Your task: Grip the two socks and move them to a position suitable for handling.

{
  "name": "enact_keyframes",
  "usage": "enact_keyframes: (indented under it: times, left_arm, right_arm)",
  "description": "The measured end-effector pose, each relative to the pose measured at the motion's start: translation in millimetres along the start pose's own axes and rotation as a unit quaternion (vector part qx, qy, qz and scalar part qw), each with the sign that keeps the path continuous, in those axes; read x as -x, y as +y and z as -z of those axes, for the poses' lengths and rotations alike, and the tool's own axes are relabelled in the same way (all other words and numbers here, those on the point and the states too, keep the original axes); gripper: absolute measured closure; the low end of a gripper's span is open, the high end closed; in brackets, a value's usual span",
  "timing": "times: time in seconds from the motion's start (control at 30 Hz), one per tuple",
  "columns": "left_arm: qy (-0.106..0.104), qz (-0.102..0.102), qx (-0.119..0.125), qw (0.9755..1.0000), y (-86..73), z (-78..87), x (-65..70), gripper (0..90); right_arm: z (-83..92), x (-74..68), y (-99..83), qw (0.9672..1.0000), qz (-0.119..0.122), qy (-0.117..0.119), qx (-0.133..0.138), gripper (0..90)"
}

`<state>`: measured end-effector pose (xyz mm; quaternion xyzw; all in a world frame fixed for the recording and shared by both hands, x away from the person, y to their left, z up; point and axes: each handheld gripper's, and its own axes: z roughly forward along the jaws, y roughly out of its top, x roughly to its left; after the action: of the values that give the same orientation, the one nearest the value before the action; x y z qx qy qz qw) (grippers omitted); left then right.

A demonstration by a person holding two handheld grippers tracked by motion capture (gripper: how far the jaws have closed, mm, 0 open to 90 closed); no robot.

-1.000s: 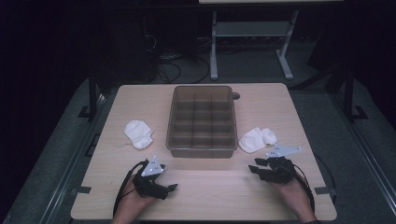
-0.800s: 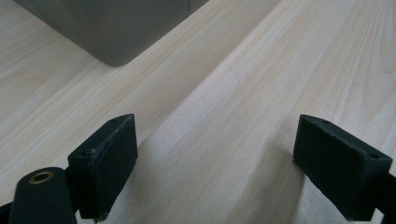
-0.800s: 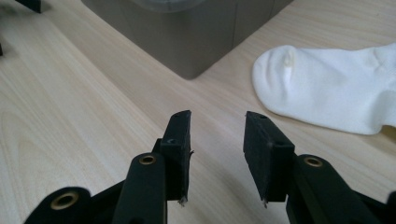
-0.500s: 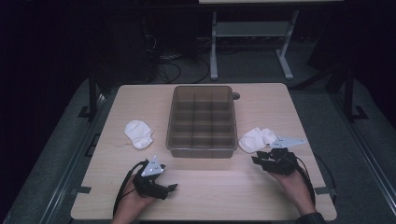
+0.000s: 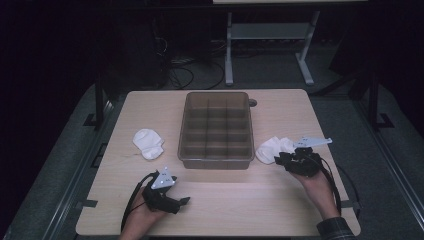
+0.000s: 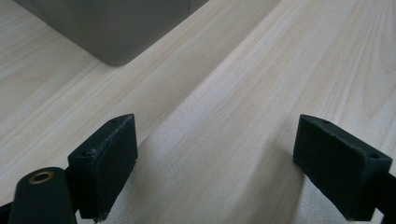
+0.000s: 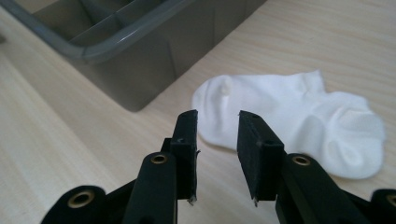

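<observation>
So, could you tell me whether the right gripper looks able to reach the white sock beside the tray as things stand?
Probably yes. The right gripper points straight at the white sock, its narrow gap empty after closing; nothing lies between them, and the tray stands off to one side.

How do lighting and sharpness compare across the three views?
High view: dim, surroundings nearly black, table evenly lit. Left gripper view: bright, soft shadows under the pads. Right gripper view: white sock sharp without glare, tray slightly soft.
</observation>
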<state>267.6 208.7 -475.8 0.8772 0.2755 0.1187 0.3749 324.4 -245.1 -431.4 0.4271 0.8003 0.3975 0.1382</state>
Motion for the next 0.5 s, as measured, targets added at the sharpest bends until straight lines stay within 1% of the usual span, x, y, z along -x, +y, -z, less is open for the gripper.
enact_keyframes:
  times: [0.13,0.17,0.23,0.27,0.33,0.37,0.43,0.5]
  left_arm:
    - [0.0,0.0,0.0,1.0,0.0,0.0,0.0,13.4]
    - [0.0,0.0,0.0,1.0,0.0,0.0,0.0,13.4]
    - [0.0,0.0,0.0,1.0,0.0,0.0,0.0,13.4]
    - [0.0,0.0,-0.001,1.0,0.1,0.2,0.0,13.4]
    - [0.0,0.0,-0.001,1.0,0.1,0.2,0.0,13.4]
    - [0.0,0.0,-0.001,1.0,0.1,0.2,0.0,13.4]
    - [0.0,0.0,-0.001,1.0,0.1,0.2,0.0,13.5]
    - [0.0,0.0,-0.001,1.0,0.1,0.2,0.0,13.4]
  right_arm:
    - [-1.8,7.7,5.1,1.0,-0.002,-0.006,0.003,68.0]
    - [-3.2,11.6,7.9,1.0,-0.005,-0.008,0.003,68.0]
    - [-3.8,12.9,9.0,0.9999,-0.007,-0.01,0.003,68.0]
    - [-5.4,17.8,10.5,0.9998,-0.009,-0.014,0.01,68.7]
    - [-6.1,19.3,10.8,0.9998,-0.012,-0.016,0.008,68.6]
    - [-7.4,21.9,11.8,0.9997,-0.013,-0.018,0.005,68.6]
    - [-8.1,28.5,15.4,0.9995,-0.016,-0.026,0.01,69.7]
    - [-8.6,29.7,16.4,0.9994,-0.019,-0.028,0.01,69.8]
